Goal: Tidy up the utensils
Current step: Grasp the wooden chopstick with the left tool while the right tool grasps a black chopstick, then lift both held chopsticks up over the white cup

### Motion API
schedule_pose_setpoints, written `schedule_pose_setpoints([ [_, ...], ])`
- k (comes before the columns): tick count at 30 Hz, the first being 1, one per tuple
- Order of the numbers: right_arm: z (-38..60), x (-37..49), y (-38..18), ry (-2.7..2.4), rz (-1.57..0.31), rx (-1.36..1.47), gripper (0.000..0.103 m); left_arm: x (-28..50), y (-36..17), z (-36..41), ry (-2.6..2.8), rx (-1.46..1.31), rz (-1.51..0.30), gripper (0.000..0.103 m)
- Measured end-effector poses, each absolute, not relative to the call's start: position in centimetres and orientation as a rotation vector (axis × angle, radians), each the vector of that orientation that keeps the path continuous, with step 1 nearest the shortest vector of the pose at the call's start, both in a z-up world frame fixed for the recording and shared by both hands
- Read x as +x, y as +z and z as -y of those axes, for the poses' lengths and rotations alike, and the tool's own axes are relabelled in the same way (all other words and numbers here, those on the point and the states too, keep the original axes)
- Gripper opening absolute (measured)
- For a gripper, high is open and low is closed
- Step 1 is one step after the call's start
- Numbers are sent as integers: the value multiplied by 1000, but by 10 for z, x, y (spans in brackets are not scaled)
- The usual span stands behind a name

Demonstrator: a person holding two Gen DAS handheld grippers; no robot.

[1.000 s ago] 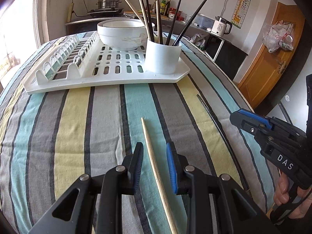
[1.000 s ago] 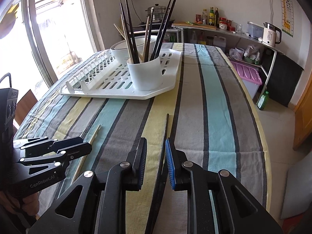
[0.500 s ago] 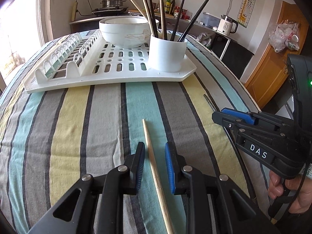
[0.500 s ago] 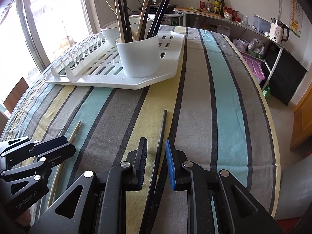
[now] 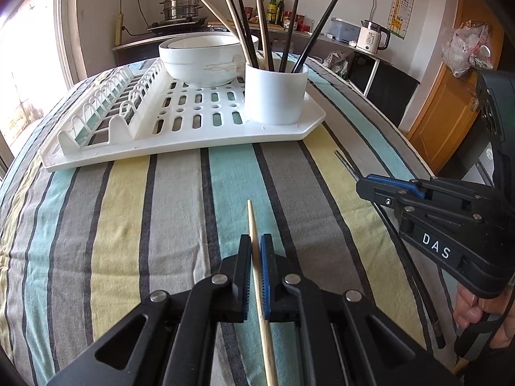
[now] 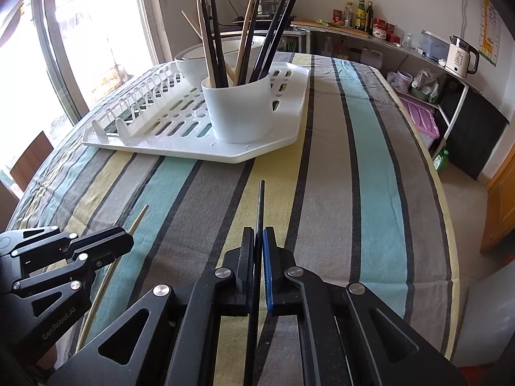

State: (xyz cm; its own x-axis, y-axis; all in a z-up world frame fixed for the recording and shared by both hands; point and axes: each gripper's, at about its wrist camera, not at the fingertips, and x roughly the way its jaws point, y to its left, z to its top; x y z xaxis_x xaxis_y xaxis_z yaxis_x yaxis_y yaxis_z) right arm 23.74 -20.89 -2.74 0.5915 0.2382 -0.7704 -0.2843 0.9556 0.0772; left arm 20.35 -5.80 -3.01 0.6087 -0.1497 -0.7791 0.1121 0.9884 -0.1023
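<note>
While the slotted white plastic drying rack (image 5: 180, 128) sits at the far end of the striped tablecloth (image 5: 128, 225), holding a white ceramic bowl (image 5: 206, 61) and a white cylindrical cup (image 5: 275, 95) of upright chopsticks, the left gripper (image 5: 255, 251) has its jaws pinched on a pale wooden chopstick (image 5: 254, 225) lying on the cloth. To its right, the right gripper (image 6: 258, 244) has its jaws pressed onto a slim black chopstick (image 6: 261, 202), tip pointing toward the rack

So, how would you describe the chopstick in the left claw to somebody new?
On the striped cloth, before the white rack, two chopsticks lie. It is the pale wooden chopstick pinched in the left claw; the other is black.
</note>
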Motion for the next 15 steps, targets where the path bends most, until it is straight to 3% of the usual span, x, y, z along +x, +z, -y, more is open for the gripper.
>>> schedule_pose_setpoints([
  [15,230,200,56,320,-639,58,5,184,34,44,-210,-67,-739,6],
])
